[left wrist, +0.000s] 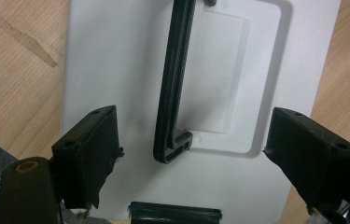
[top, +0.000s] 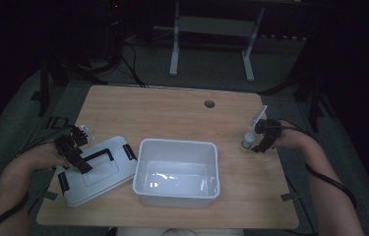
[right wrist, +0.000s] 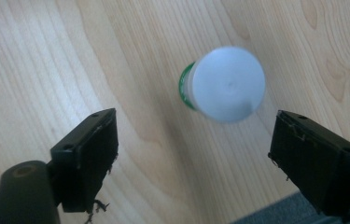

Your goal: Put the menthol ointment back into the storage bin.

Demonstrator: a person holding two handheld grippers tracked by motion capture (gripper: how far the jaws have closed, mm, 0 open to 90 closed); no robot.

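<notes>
wooden table [top: 182, 113] edge lies just beside the small bottle [top: 247, 140].

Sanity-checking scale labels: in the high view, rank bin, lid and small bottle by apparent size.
1. bin, largest.
2. lid, a bit smaller in outline than the bin.
3. bottle, smallest by far, beside the right gripper.

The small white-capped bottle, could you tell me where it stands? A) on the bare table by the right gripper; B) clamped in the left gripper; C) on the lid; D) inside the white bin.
A: the bottle stands on the table by the open right gripper, untouched.
</notes>
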